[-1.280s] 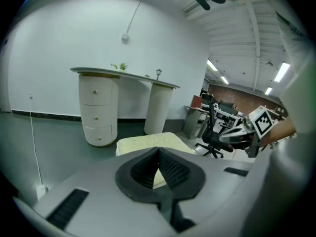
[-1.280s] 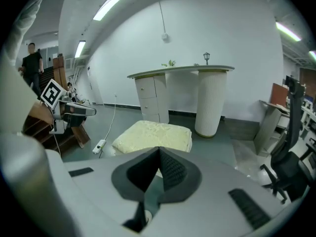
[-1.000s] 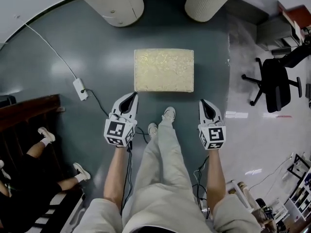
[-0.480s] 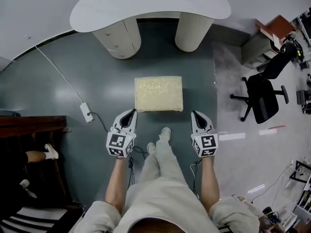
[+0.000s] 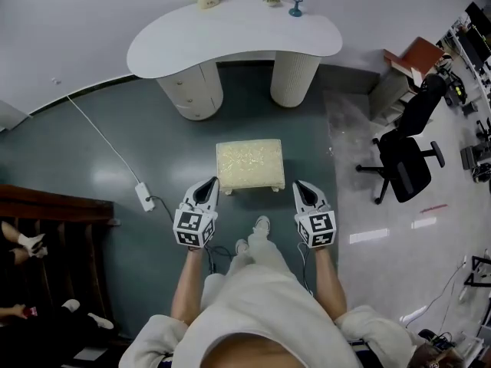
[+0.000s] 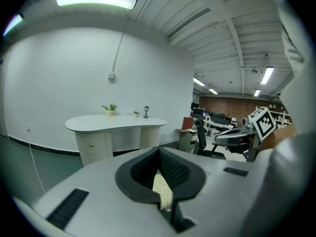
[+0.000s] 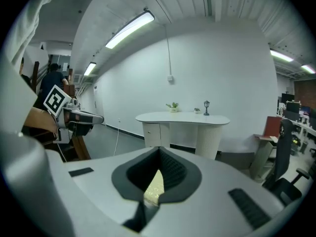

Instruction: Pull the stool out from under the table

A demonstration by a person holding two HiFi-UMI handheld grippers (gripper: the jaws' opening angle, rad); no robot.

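The stool [image 5: 250,165] stands on open floor, clear of the white worktop [image 5: 230,33], so I judge the pull done. That would explain why my left gripper [image 5: 209,184] and right gripper [image 5: 301,185] hang either side of its near edge, jaws pressed together on nothing. No writing is readable, only square markers on my cubes.

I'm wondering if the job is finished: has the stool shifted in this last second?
No. The stool keeps its front edge level with the power strip and the same gap to the table; only the view has pulled back.
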